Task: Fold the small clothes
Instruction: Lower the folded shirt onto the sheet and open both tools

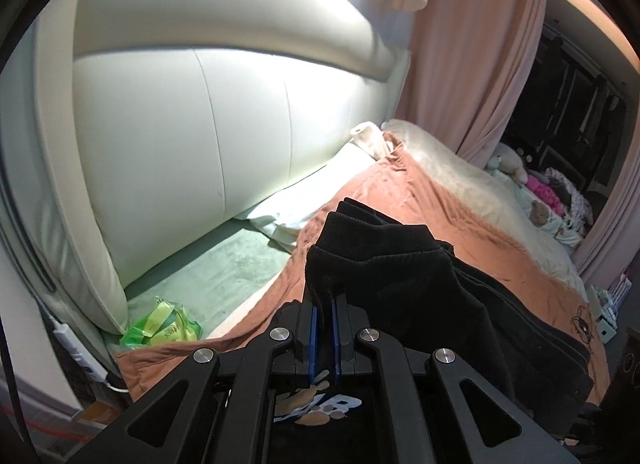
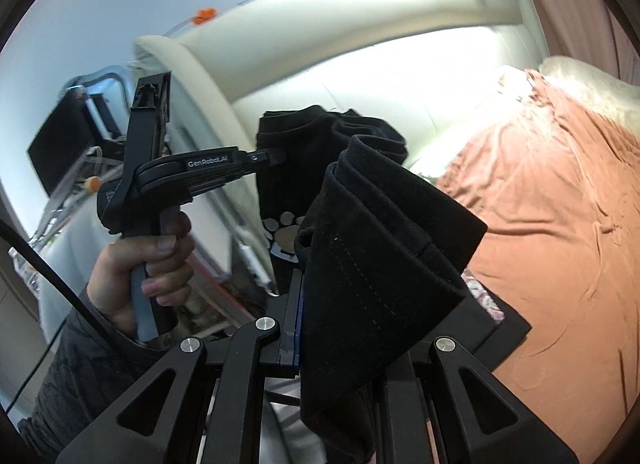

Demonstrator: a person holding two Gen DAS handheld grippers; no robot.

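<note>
Clearly we hold one black garment [image 2: 372, 248] up off the bed, above the near edge of the single orange blanket [image 1: 404, 200]. Our left gripper [image 1: 325, 304] is clenched on a fold of it, and our right gripper [image 2: 298, 304] pinches its stitched hem. Beyond, we count one pillow [image 1: 316, 192], one cream headboard [image 1: 224, 112] and one green packet [image 1: 160, 324].

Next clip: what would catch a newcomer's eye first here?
The black fleece garment with a paw print fills the centre, lifted above the rust-orange bedspread and clamped by the left gripper and the right gripper. Behind it glows the cream padded leather headboard, with a green snack packet at its foot.
</note>
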